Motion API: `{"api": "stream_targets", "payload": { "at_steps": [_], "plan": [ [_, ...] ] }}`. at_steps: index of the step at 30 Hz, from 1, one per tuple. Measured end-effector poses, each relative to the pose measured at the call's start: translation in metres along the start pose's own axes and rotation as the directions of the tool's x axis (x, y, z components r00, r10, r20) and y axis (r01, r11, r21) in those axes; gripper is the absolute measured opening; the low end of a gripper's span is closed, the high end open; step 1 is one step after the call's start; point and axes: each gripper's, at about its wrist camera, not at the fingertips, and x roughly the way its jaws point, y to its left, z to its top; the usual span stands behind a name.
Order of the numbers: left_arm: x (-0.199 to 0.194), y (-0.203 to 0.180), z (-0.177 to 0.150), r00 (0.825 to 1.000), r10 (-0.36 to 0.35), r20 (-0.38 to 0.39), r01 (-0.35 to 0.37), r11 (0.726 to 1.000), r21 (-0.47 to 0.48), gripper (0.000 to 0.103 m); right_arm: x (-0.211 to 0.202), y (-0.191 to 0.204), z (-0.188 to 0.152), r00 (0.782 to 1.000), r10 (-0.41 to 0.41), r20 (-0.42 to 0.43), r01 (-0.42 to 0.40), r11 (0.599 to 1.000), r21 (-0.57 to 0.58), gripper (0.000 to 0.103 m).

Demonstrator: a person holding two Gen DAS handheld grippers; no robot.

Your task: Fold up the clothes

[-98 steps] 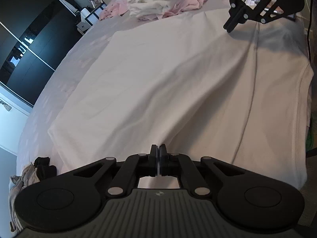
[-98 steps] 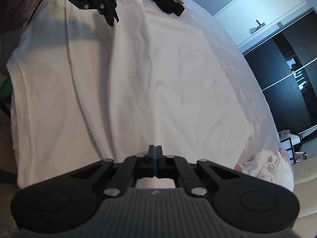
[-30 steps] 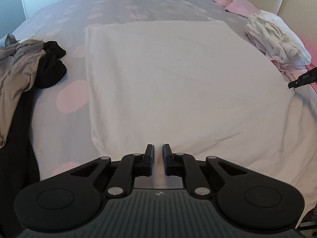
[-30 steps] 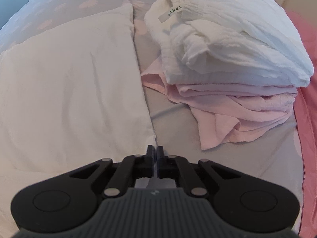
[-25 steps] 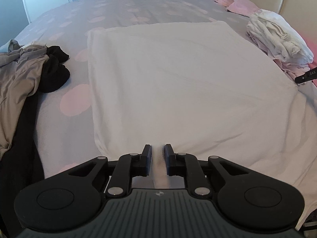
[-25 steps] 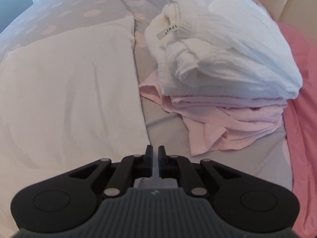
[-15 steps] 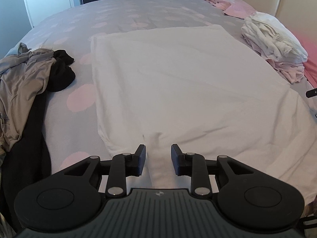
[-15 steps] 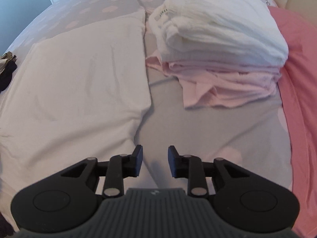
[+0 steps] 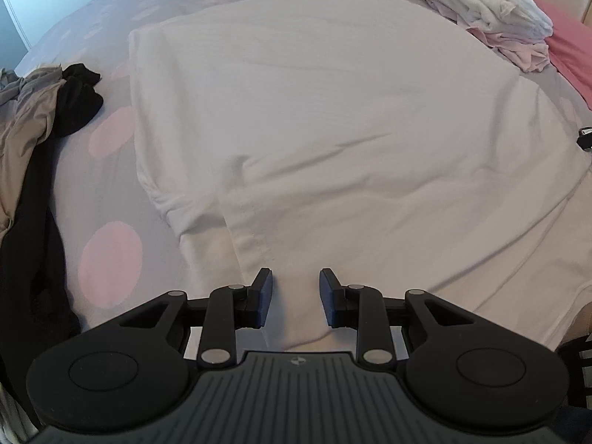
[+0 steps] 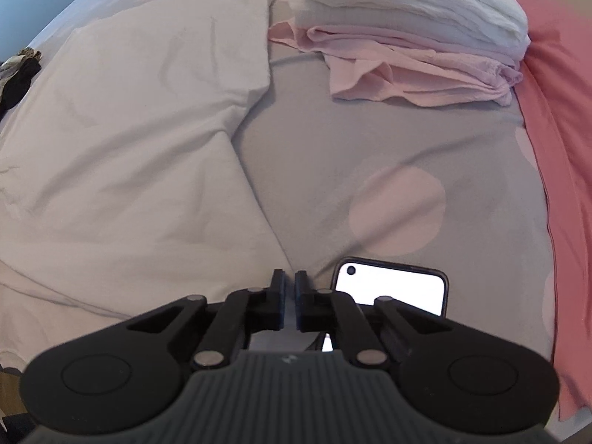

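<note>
A white garment point(image 9: 314, 111) lies spread and folded over on the grey spotted bed point(image 9: 107, 192), one sleeve point(image 9: 251, 229) turned in near its front edge. My left gripper point(image 9: 295, 292) hovers open over that front edge; cloth shows below the gap, but the pads do not press it. In the right wrist view the same garment point(image 10: 129, 148) fills the left half. My right gripper point(image 10: 290, 288) is shut on nothing, just past the garment's right edge and over bare bedcover.
A phone point(image 10: 392, 288) with a lit white screen lies right of the right gripper. Folded white and pink clothes point(image 10: 407, 29) are stacked at the back right, beside a coral sheet point(image 10: 555, 148). Beige and black clothes point(image 9: 37, 118) are heaped left.
Both grippers let go of the white garment's edge and drew back toward the bed's near side. The left stayed open; the right opened, then shut again. The phone came into view.
</note>
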Motion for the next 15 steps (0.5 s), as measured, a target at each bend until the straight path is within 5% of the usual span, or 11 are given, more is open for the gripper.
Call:
{"api": "stream_targets", "payload": {
  "at_steps": [7, 10, 15],
  "plan": [
    [-0.015, -0.002, -0.002, 0.997, 0.057, 0.042, -0.057, 0.998, 0.005, 0.026, -0.013, -0.005, -0.004, 0.999, -0.025, 0.030, 0.025, 1.000, 0.003, 0.008],
    [-0.028, -0.005, 0.004, 0.996, 0.030, 0.084, -0.031, 1.000, 0.003, 0.026, -0.025, -0.007, -0.005, 0.999, 0.000, 0.049, -0.001, 1.000, 0.017, 0.010],
    [-0.044, -0.013, 0.023, 0.992, -0.037, 0.122, 0.039, 0.999, -0.015, 0.026, -0.042, -0.003, -0.008, 0.997, 0.028, 0.076, -0.028, 1.000, -0.003, 0.031]
  ]
}}
